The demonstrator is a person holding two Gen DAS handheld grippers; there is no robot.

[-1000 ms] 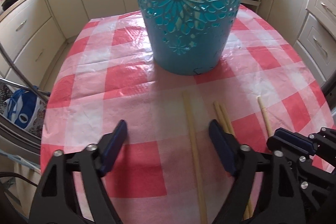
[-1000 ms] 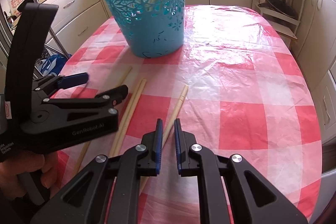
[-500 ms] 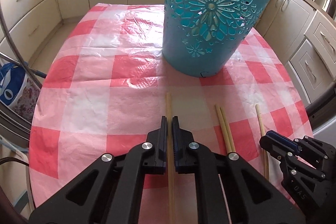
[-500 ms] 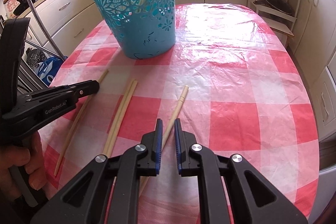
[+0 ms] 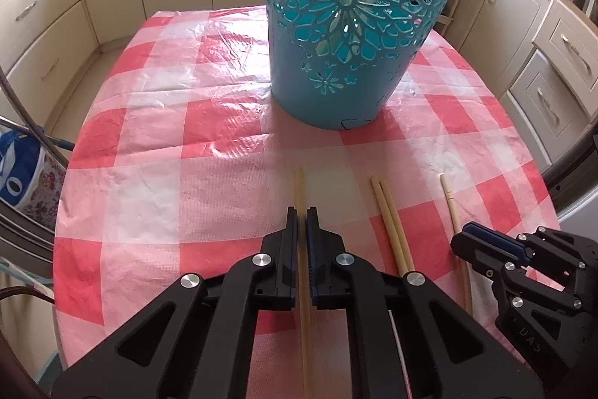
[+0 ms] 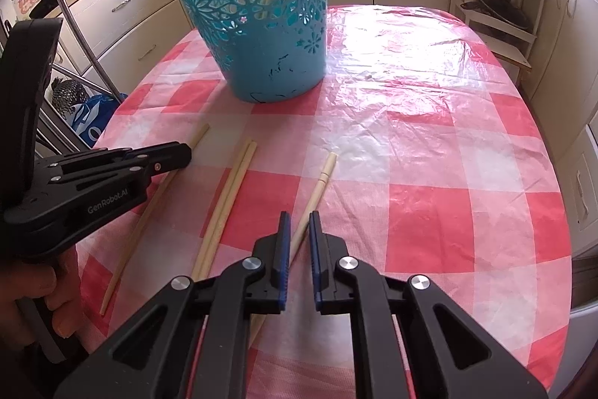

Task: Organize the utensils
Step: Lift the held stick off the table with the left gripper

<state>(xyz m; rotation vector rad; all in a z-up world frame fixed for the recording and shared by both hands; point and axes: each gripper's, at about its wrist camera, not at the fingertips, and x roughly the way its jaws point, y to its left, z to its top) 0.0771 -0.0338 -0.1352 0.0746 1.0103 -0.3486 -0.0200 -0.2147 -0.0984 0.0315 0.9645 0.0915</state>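
Since a second ago your left gripper (image 5: 302,212) had snapped from wide onto the leftmost chopstick (image 5: 299,186) lying before the blue basket (image 5: 351,25), ready to lift it in, while your right gripper (image 6: 298,217) pinched the rightmost chopstick (image 6: 321,180).

- The basket's (image 5: 358,25) rim is cut off by the top edge.
- The right chopstick's (image 6: 317,186) near end is hidden behind the right claw (image 6: 297,238).
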